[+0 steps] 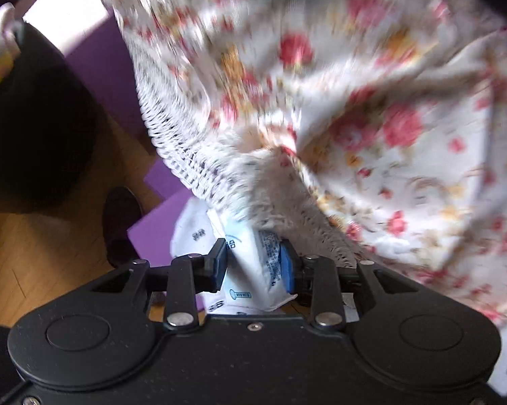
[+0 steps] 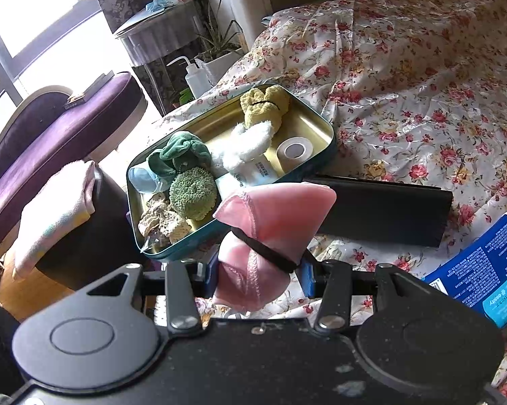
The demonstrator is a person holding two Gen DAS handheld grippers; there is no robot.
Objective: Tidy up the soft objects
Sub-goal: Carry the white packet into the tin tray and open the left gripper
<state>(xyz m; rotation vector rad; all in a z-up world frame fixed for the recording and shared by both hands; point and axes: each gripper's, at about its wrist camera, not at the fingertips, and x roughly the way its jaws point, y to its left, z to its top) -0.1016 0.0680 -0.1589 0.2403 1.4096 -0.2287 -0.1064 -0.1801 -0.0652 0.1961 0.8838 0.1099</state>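
Observation:
My left gripper [image 1: 253, 266] is shut on a white packaged face mask [image 1: 256, 270] with blue print, held beside the hanging lace edge of the floral tablecloth [image 1: 337, 101]; the view is blurred. My right gripper [image 2: 260, 273] is shut on a pink cloth bundle [image 2: 270, 222] tied with a black elastic band, held just in front of a teal tin [image 2: 324, 114] with a gold inside. The tin holds a yellow fluffy piece [image 2: 265, 104], a white fluffy piece [image 2: 246, 146], a green cloth [image 2: 182, 157], a green sponge [image 2: 192, 194], a tape roll [image 2: 294, 151] and mask packets.
A black box [image 2: 381, 212] lies on the tablecloth right of the tin. A blue packet [image 2: 483, 270] lies at the right edge. A black stool with a folded towel [image 2: 50, 216] stands left, a purple sofa [image 2: 50, 128] behind. More mask packets [image 1: 192, 233] and a purple mat [image 1: 101, 67] lie on the wooden floor.

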